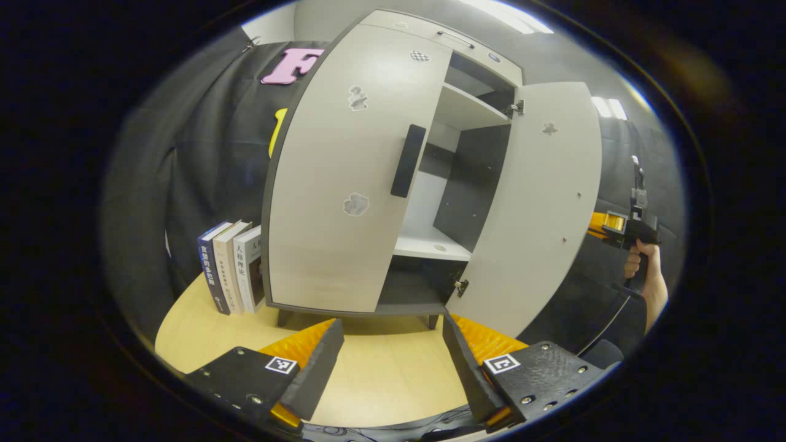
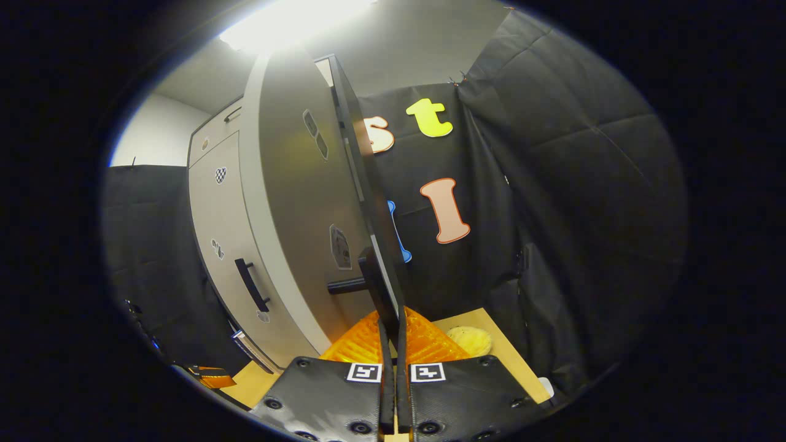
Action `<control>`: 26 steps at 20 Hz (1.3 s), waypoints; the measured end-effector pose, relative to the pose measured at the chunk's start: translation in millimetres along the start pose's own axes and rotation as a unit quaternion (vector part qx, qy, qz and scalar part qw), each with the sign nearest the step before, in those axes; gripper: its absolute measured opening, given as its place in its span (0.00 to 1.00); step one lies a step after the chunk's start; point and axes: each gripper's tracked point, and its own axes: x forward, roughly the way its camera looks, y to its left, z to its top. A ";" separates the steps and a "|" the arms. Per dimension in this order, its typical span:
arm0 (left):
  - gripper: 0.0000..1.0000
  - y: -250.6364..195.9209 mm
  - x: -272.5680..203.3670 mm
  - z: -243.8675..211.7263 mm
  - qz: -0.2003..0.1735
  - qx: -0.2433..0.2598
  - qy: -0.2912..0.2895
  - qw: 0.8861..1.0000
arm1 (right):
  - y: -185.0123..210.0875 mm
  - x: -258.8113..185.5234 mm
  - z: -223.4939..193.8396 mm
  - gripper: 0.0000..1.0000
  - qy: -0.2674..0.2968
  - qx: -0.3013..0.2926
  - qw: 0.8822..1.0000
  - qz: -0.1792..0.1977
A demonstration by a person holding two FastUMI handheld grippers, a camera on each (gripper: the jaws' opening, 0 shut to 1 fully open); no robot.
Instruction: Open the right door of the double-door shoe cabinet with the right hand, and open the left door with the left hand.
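The grey shoe cabinet [image 1: 374,24] stands on a wooden table. Its left door [image 1: 344,153] lies against the front, its black handle [image 1: 408,161] on the inner edge. My left gripper [image 1: 393,362] hovers open low in front of that door, well short of the handle. The right door [image 1: 540,202] is swung out wide, baring the shelves [image 1: 430,245]. In the right gripper view I see this door edge-on [image 2: 368,202], and my right gripper [image 2: 393,344] is shut on its black handle [image 2: 371,276]. A hand holds the right gripper [image 1: 632,227] behind the open door.
Three books [image 1: 230,267] stand upright left of the cabinet on the table [image 1: 381,374]. A drawer front [image 1: 454,40] runs across the cabinet's top. A round yellow object [image 2: 470,339] lies on the table near the right door. Black cloth walls close in on all sides.
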 end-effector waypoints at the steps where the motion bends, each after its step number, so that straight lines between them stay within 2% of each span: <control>1: 0.92 0.0 -1.0 0.0 -0.002 0.000 0.000 1.000 | -0.4 0.3 0.5 0.03 -0.001 -0.001 1.000 -0.002; 2: 0.94 0.5 -2.6 -0.7 -0.003 -0.001 0.000 1.000 | -0.8 0.2 0.8 0.04 -0.001 0.001 1.000 -0.005; 3: 0.92 1.9 -3.6 -0.3 -0.003 -0.001 0.000 1.000 | -0.8 0.2 0.7 0.03 -0.002 0.008 1.000 -0.009; 4: 0.94 5.4 -4.4 -1.4 -0.002 -0.001 0.000 1.000 | 0.3 0.7 -0.1 0.00 -0.003 0.018 1.000 -0.011; 5: 0.94 8.6 -5.9 -1.8 0.001 -0.003 0.001 1.000 | 1.5 1.1 0.7 0.03 -0.006 0.027 1.000 -0.011; 7: 0.94 16.2 -6.7 -3.9 0.006 -0.012 0.002 1.000 | 1.0 2.4 1.4 0.03 -0.009 0.036 0.999 -0.014; 11: 0.92 34.0 -12.2 -3.2 0.018 -0.028 -0.003 0.999 | -1.4 1.9 1.2 0.03 -0.010 0.019 1.000 -0.019; 12: 0.96 38.8 -12.8 -4.3 0.022 -0.030 -0.003 0.999 | -2.6 2.7 1.2 0.03 -0.013 0.013 1.000 -0.020; 13: 0.94 44.0 -13.5 -4.5 0.026 -0.032 -0.003 0.999 | -3.0 2.5 1.5 0.03 -0.015 0.009 1.000 -0.020; 14: 0.96 47.8 -15.6 -5.4 0.028 -0.034 -0.004 0.999 | -2.9 3.7 1.6 0.03 -0.016 0.010 1.000 -0.021; 16: 0.92 56.1 -16.9 -4.2 0.032 -0.037 -0.006 0.999 | -3.8 4.4 2.2 0.03 -0.016 0.013 0.999 -0.025; 23: 0.92 67.0 -1.1 17.2 0.024 -0.013 -0.019 0.999 | -10.7 1.6 3.2 0.03 -0.004 0.005 0.999 -0.038; 24: 0.92 65.7 3.5 22.0 0.020 -0.006 -0.022 1.000 | -14.4 -4.9 7.3 0.02 -0.007 0.014 0.999 -0.050; 25: 0.92 63.9 8.6 27.3 0.015 0.003 -0.024 1.000 | -22.6 -9.4 10.3 0.06 -0.010 0.020 0.998 -0.066; 26: 0.92 60.4 13.2 33.2 0.010 0.014 -0.026 1.000 | -33.3 -17.1 9.8 0.02 -0.013 0.027 0.996 -0.084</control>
